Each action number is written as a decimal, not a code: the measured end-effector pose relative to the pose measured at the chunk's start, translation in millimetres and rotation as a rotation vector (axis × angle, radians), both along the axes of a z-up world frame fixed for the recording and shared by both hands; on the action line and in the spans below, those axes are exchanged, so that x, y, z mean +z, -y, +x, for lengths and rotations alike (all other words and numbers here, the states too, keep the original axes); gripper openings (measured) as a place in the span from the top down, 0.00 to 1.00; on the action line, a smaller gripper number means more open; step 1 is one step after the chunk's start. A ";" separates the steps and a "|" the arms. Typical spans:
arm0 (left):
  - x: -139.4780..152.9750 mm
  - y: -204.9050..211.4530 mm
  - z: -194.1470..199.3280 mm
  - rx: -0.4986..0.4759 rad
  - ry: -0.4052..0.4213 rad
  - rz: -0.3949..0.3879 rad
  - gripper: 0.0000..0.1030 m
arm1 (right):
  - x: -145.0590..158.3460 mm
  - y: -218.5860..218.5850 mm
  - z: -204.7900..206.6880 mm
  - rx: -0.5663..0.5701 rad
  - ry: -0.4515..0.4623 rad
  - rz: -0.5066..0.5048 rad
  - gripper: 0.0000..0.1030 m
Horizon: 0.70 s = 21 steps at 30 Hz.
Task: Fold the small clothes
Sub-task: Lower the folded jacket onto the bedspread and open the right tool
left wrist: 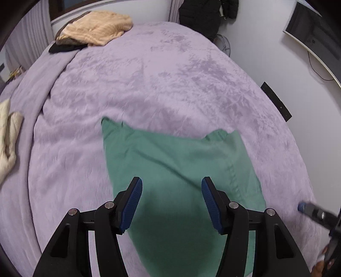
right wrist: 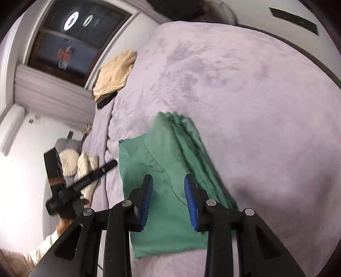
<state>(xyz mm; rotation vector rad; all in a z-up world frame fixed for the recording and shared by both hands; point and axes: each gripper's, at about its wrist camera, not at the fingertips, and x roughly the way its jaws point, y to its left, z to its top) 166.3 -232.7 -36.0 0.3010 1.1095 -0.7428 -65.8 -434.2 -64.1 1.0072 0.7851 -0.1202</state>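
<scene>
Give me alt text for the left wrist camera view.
The left gripper, jaws open and empty, hovers over a green garment lying on a lilac blanket. A pile of tan clothes sits at the far corner, and the right gripper pokes in at the right edge.

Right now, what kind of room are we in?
Most likely a bedroom: a wide bed under a lilac blanket, a window with a curtain behind it, a dark jacket hanging on the wall, and a wall-mounted screen.
</scene>
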 end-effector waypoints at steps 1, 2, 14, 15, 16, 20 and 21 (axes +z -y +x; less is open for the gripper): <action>-8.6 -10.1 -7.9 0.014 -0.019 0.003 0.42 | 2.6 -2.8 19.3 0.045 0.010 -0.011 0.66; -17.2 -17.1 -16.3 0.021 -0.037 0.009 0.42 | 3.4 -5.8 46.1 0.093 0.012 -0.038 0.66; -78.9 -80.4 -80.0 0.132 -0.154 0.056 0.17 | -74.3 9.5 152.7 0.225 -0.221 -0.217 1.00; -79.9 -83.0 -83.3 0.138 -0.157 0.064 0.17 | -72.6 11.7 151.4 0.218 -0.218 -0.206 1.00; -79.7 -84.3 -86.5 0.139 -0.154 0.073 0.17 | -69.5 12.7 153.7 0.218 -0.223 -0.214 1.00; -76.4 -86.8 -96.4 0.143 -0.142 0.106 0.17 | -39.5 11.5 137.6 0.226 -0.229 -0.234 0.96; -76.1 -88.3 -97.9 0.150 -0.145 0.109 0.17 | -31.5 9.9 131.5 0.237 -0.212 -0.220 0.94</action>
